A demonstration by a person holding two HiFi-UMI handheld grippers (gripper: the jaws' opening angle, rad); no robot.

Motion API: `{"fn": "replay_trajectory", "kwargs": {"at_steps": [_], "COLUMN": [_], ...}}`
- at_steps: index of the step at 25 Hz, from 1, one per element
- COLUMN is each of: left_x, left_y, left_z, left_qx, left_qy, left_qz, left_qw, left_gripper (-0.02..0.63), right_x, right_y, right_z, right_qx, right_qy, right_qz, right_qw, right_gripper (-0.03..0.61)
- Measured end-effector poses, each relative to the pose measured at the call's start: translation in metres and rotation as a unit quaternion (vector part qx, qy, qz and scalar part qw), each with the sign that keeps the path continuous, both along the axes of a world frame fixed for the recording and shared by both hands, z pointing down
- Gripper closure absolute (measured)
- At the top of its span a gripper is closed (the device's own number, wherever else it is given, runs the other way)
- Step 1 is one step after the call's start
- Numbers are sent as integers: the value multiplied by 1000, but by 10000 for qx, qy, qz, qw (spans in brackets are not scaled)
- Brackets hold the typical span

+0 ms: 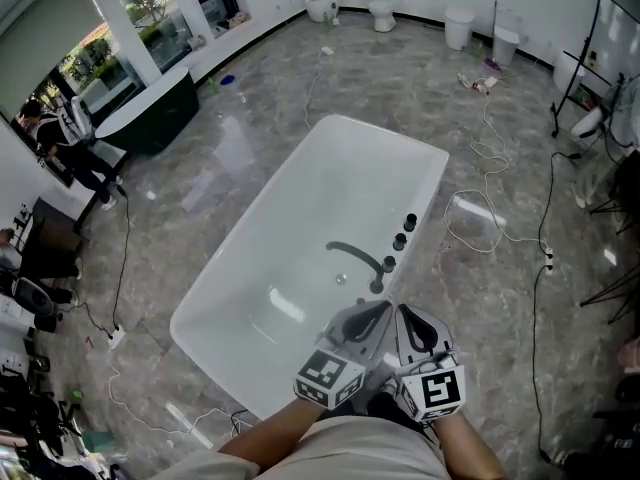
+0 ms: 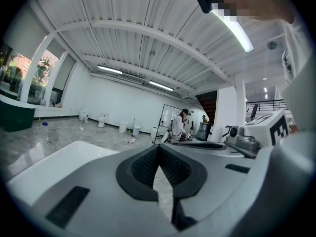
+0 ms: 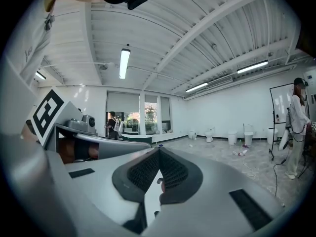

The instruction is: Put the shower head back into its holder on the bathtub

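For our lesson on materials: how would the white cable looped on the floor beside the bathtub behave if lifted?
The white cable lies in loose loops, so it is probably floppy and would sag. It looks thin, so it is likely light. It runs on well past the loops, so lifting may drag the rest.

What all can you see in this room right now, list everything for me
bathtub: one, white, middle of the floor
spout: one, dark grey, arching over the tub from its right rim
knobs: three, dark, in a row on that rim
second tub: one, dark, upper left by the windows
toilets: two, white, along the far wall
bins: two, white, right of the toilets
cables: several, white and black, on the floor right of the tub
bystander: one, dark and white clothes, far left
left gripper: one, grey, shut and empty, at the tub's near end
right gripper: one, grey, shut and empty, beside the left
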State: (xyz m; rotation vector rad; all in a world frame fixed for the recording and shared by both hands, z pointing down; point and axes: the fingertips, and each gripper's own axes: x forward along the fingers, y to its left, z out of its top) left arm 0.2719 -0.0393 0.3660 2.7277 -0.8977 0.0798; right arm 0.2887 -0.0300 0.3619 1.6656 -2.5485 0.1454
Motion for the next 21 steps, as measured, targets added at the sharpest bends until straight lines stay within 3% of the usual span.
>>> {"fn": "replay_trajectory", "kwargs": {"at_steps": [21], "left_x": [-3], "left_y": [-4], "left_z": [1], "left_qx": [-36], "left_qy": [-1], "left_qz": [-154], "left_qw": [9999], "left_gripper": [609], "right_x": [-6], "right_y": [-6], "right_z": [-1], "right_qx": [-8], "right_qy": [46], "right_qz": [-185], "right_qw": [9998], "right_gripper": [566]}}
